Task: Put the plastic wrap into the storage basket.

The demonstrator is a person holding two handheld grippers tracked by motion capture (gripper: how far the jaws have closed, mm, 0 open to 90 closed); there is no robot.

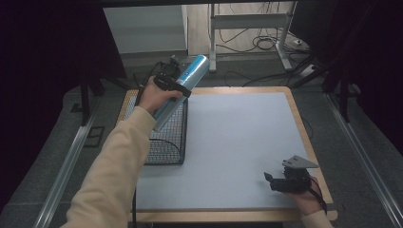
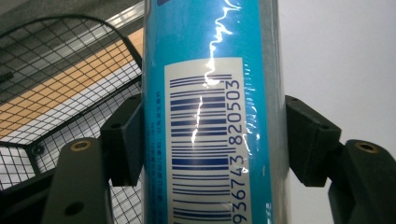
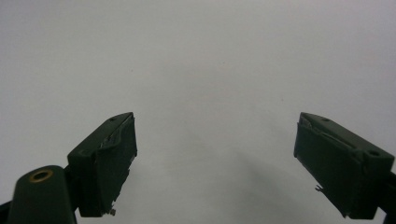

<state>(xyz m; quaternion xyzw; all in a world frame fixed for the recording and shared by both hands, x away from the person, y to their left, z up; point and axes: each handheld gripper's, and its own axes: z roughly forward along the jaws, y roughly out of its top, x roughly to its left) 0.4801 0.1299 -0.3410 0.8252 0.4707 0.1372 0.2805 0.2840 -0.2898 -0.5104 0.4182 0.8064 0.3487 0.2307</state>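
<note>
A long blue cylinder (image 1: 183,90) wrapped in shiny film is held tilted above a black wire basket (image 1: 166,142) at the table's left. My left gripper (image 1: 171,84) is shut on it around its upper half. In the left gripper view the blue cylinder (image 2: 210,112) with its barcode label stands between both pads, the left pad (image 2: 123,140) pressed against it, and the wire basket (image 2: 56,93) lies behind. My right gripper (image 1: 275,183) rests low near the table's front right corner. In the right gripper view it (image 3: 215,158) stands open over the bare grey mat (image 3: 201,60).
A grey mat (image 1: 237,142) covers the wooden table (image 1: 304,142). Beyond the far edge stand a desk frame (image 1: 247,28) and loose cables (image 1: 261,45) on the floor. Metal rails (image 1: 62,175) run along both sides of the table.
</note>
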